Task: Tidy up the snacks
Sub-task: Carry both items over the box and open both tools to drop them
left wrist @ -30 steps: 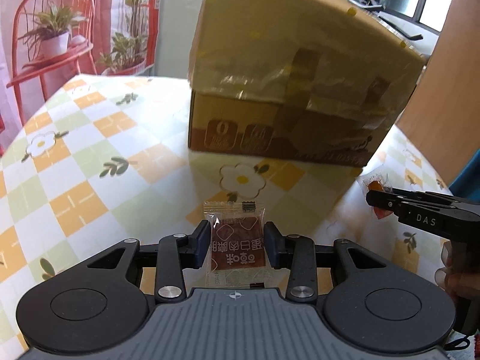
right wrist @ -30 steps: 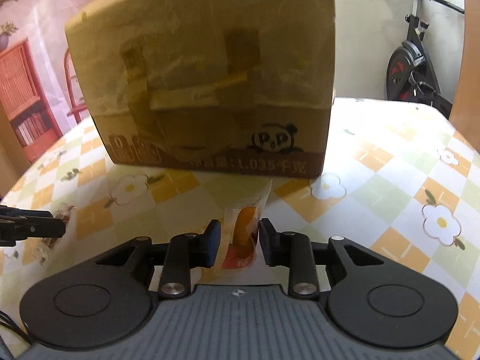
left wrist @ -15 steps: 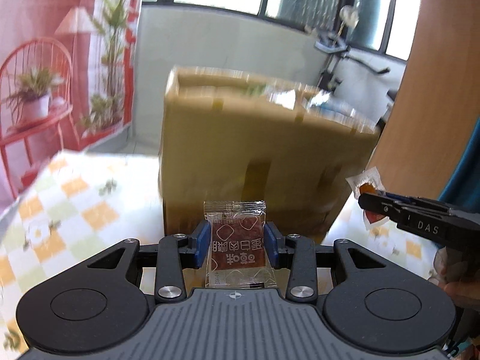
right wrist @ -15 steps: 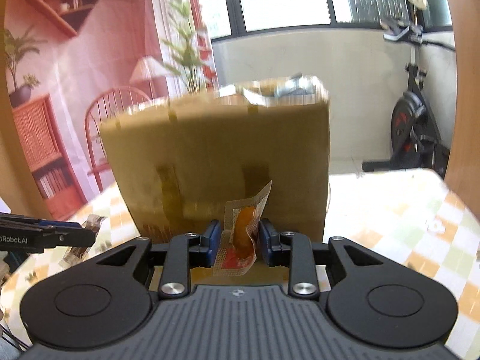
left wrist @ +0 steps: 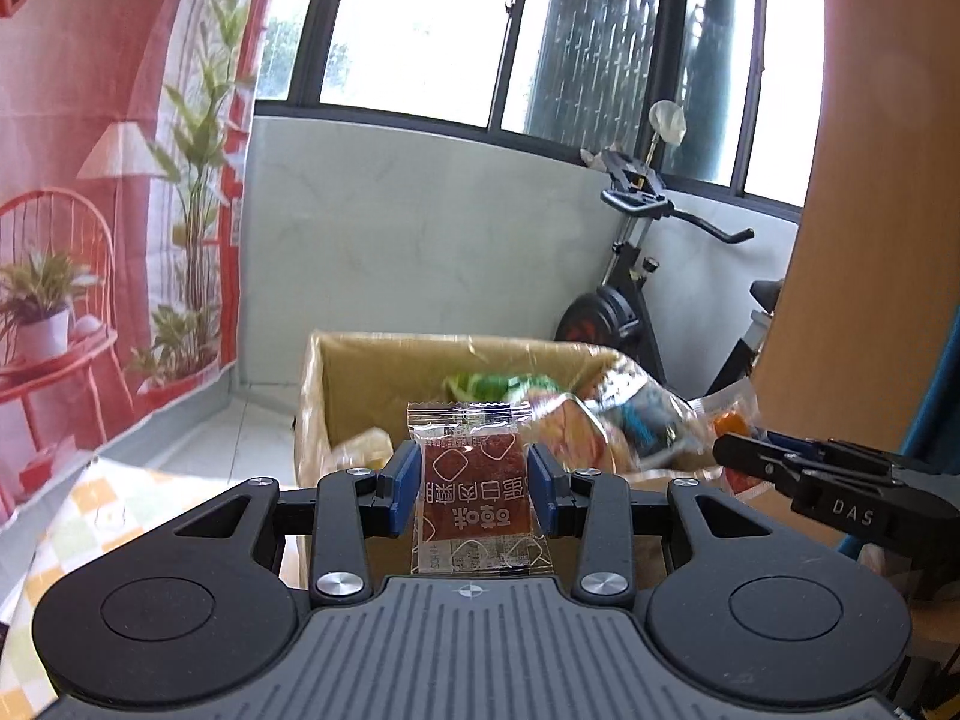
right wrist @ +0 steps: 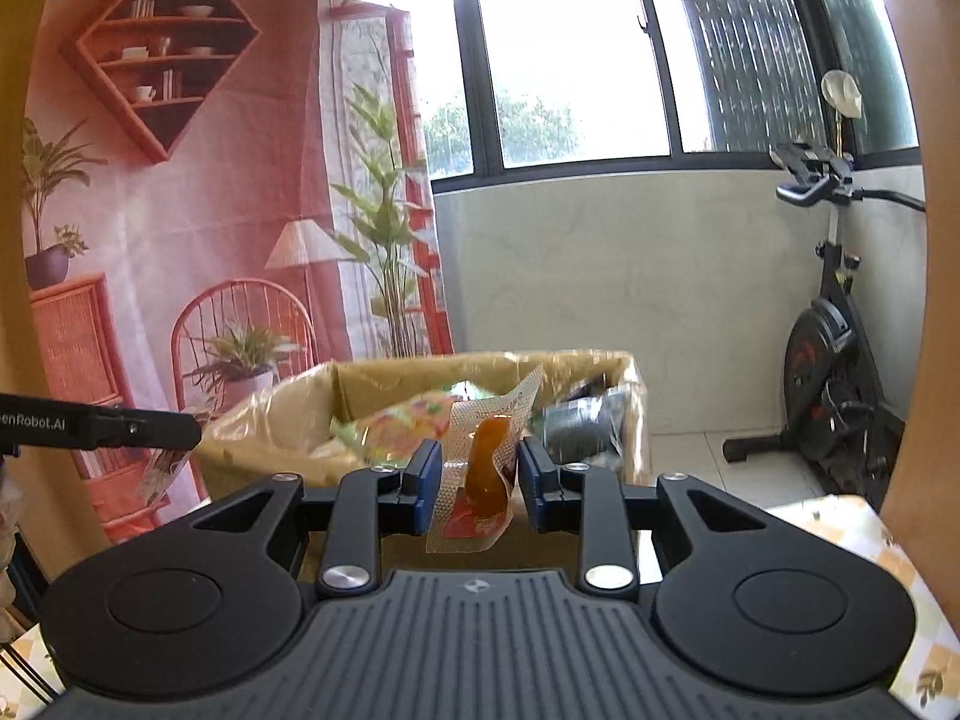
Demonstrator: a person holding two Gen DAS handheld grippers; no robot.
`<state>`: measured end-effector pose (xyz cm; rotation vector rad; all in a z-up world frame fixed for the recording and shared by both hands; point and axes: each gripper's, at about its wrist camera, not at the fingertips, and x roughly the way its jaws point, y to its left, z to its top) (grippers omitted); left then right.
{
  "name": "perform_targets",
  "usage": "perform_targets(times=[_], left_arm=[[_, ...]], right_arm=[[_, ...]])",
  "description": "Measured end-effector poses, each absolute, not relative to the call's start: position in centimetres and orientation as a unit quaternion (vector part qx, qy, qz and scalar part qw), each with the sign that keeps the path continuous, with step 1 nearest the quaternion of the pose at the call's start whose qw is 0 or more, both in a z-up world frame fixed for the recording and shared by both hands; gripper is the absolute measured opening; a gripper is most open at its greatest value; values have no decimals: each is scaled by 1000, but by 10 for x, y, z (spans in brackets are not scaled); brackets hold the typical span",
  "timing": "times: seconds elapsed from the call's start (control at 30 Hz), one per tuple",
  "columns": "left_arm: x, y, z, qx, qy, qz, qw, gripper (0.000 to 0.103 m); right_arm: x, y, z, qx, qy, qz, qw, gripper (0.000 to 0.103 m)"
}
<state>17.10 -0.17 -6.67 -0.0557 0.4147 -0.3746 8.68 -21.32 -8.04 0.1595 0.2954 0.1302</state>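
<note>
In my left hand-held gripper (left wrist: 471,493) I hold a small clear square packet with a dark red-brown slab and white printed characters (left wrist: 474,495), its blue pads pressed against both side edges so the packet stands upright and faces me, in front of the open top of the box. In my right hand-held gripper (right wrist: 478,486) I hold a clear crinkled sachet with an orange piece inside and a red patch at its bottom (right wrist: 483,468), clamped between the blue pads and leaning slightly, its upper corner pointing up to the right. Just beyond both packets stands a tan cardboard box wrapped in glossy clear tape (left wrist: 360,372), its top open, with a heap of bright snack bags (left wrist: 600,420) inside: green, orange and silvery-dark wrappers, blurred. From the left view, my right gripper's black finger reaches in from the right edge near the box, with the orange sachet at its tip; from the right view, my left gripper comes in from the left edge with its packet hanging at the tip. A corner of the table with a checked orange, green and white floral cloth (left wrist: 90,516) shows low in both views. Behind the box are a pale wall under dark-framed windows (right wrist: 570,60), a black exercise bike (right wrist: 840,348) on the right, and a pink printed backdrop with a chair, plants and shelves (right wrist: 180,210) on the left.
</note>
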Motion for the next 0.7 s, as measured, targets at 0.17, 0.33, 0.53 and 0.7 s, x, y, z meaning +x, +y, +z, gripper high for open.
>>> perform_targets(times=[0.17,0.33,0.53,0.7], left_arm=[[187,-6,-62,-29,200,-183,962,41],[197,-4,-61,-32,200,-182,962,41],[207,-2,-64,-37,208,-177,961,41],[215,-4,-66,-37,210,-175,961,41]], right_arm=[[106,-215,-78,77,143,71,984,30],[122,-213,-79,73,143,79,984,30],[134,-215,-84,72,144,83,984,30],[143,-215,-89,72,148,85,983,30]])
